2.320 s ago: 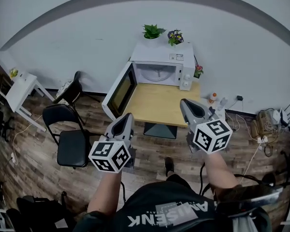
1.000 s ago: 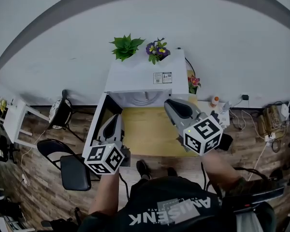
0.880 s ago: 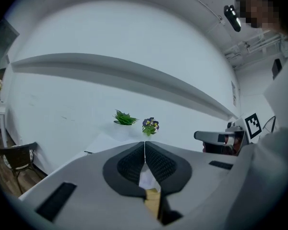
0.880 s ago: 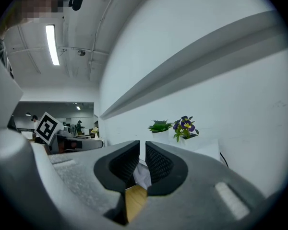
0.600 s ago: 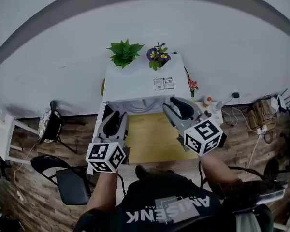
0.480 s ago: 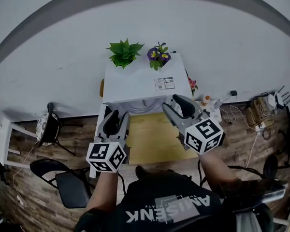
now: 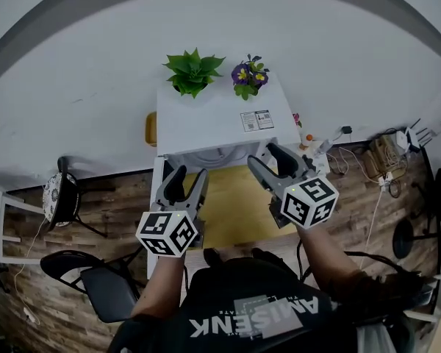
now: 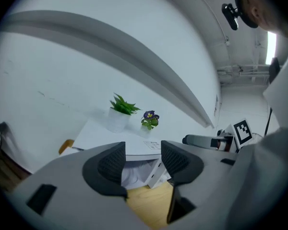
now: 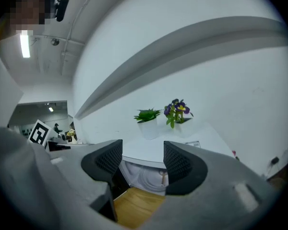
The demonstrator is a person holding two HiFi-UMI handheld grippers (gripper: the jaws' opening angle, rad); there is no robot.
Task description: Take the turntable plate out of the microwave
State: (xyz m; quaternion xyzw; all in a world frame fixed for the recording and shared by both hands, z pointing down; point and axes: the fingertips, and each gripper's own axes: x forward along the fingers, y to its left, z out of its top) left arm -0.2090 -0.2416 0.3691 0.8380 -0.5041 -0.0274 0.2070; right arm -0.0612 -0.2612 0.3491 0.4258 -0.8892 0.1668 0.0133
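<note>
White microwave interior barely shows; left gripper, right gripper fingers just opened apart, nothing between.

One microwave, two potted plants

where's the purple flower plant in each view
Head view: purple flower plant top centre, at the back of the microwave top.
Left gripper view: purple flower plant near the middle, slightly below centre.
Right gripper view: purple flower plant right of centre.
Shared landmark: the green plant stands just left of it in all three.
</note>
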